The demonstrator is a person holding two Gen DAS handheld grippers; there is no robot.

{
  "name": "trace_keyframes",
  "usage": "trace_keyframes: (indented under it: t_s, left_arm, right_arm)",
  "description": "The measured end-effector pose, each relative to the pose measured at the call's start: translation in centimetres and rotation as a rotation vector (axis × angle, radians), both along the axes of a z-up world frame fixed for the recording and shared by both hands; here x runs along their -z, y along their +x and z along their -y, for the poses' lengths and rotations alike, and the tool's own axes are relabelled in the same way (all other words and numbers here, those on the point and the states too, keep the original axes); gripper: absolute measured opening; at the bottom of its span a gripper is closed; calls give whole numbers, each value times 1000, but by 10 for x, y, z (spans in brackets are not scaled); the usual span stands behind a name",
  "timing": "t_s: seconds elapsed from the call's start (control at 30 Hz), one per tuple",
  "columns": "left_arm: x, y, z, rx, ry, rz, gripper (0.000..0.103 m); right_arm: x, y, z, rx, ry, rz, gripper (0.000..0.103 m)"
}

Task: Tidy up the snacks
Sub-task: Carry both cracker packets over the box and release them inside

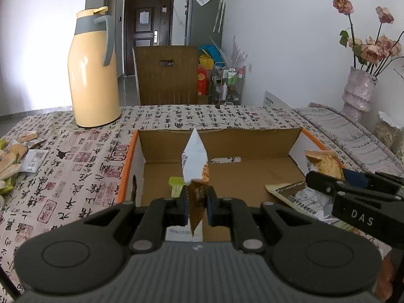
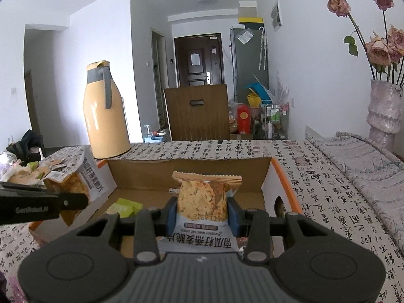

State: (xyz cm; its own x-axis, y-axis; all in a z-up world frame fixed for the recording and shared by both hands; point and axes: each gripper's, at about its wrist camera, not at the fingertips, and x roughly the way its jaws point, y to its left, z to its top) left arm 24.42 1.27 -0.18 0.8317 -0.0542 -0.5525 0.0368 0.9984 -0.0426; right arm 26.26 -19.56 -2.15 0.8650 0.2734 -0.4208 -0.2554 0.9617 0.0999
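An open cardboard box [image 1: 252, 141] with orange edges sits on the table. My left gripper [image 1: 197, 202] is shut on a white and brown snack packet [image 1: 195, 161], held edge-on and upright over the box. My right gripper [image 2: 202, 210] is shut on an oat crisp packet [image 2: 204, 194], upright over the box [image 2: 192, 171]. The right gripper also shows at the right of the left wrist view [image 1: 353, 192], and the left gripper at the left of the right wrist view [image 2: 73, 202]. A green packet [image 1: 176, 185] and a grey-brown packet [image 1: 295, 192] lie in the box.
A yellow thermos jug [image 1: 93, 70] stands at the table's far left. Several loose snack packets [image 1: 17, 156] lie at the left edge. A vase of dried roses [image 1: 358, 88] stands at the far right. A wooden chair back [image 1: 166, 75] is behind the table.
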Motion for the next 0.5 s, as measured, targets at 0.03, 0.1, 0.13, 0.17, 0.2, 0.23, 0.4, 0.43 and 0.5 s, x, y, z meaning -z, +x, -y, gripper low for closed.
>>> trace_keyframes:
  t_s: [0.03, 0.1, 0.13, 0.17, 0.2, 0.23, 0.4, 0.43, 0.5]
  left_arm:
    - [1, 0, 1, -1, 5, -1, 13]
    - [2, 0, 1, -1, 5, -2, 14]
    - [1, 1, 0, -3, 4, -2, 14]
    - [1, 0, -1, -6, -3, -1, 14]
    - [0, 1, -2, -14, -6, 0, 17]
    - [0, 0, -3, -24, -6, 1, 20]
    - [-2, -4, -2, -33, 1, 25, 52]
    - [-2, -5, -1, -33, 5, 31, 58]
    - [-4, -9, 1, -38, 17, 50, 76]
  right_arm:
    - [1, 0, 0, -1, -1, -3, 40]
    - [2, 1, 0, -3, -2, -8, 41]
    - [2, 1, 0, -6, 1, -9, 41]
    - [2, 1, 0, -7, 7, -10, 41]
    - [2, 0, 1, -6, 11, -8, 44]
    - [1, 0, 2, -6, 14, -8, 49]
    - [-1, -5, 5, 25, 26, 16, 87]
    - [0, -5, 6, 31, 29, 17, 89]
    - [1, -6, 7, 43, 30, 15, 100]
